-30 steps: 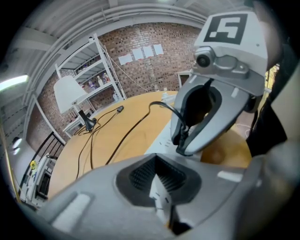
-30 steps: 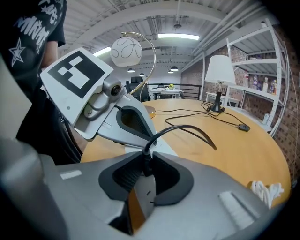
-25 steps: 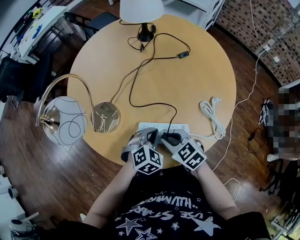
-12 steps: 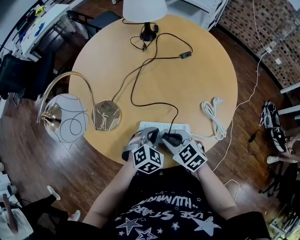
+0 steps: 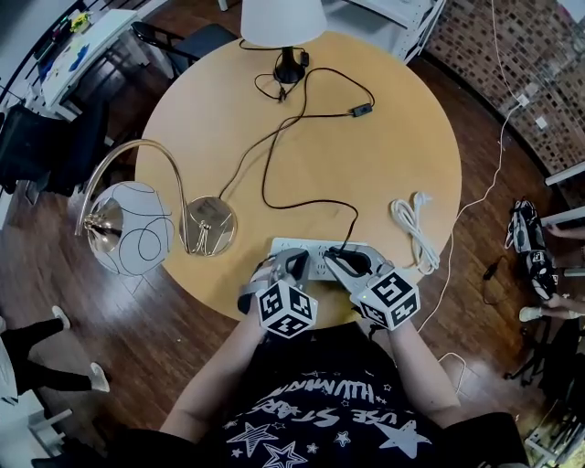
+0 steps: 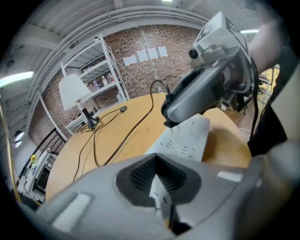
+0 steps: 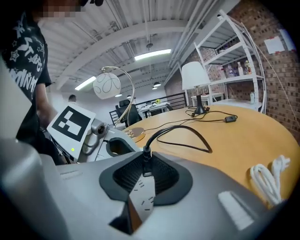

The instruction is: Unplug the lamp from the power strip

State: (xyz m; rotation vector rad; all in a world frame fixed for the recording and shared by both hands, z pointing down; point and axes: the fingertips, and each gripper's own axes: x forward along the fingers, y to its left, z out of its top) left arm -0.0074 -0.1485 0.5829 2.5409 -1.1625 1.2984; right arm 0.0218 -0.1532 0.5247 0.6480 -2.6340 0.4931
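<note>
Power strip (image 5: 309, 249): white, flat on the table (image 5: 402, 164), close to the near edge.
Left gripper (image 5: 294, 266): jaws clamped on the left part of the strip, pressing it in place.
Right gripper (image 5: 346, 265): jaws closed narrow on the black plug (image 7: 146, 163), directly above the strip.
Plug seating: hard to judge; appears raised a little from its socket (prongs not clearly seen).
Cord (image 5: 267, 183): thin, black and limp; lying in loops over the table towards the lamp (image 5: 281, 16) at the far edge.
Handling of plug: small, hard, moulded; best held by the body on both flat sides, never by the cord.
Handling of strip: light plastic, likely to lift or slide with the pull, so in need of a firm hold-down.
Pull: probably straight up and short, without twisting.
</note>
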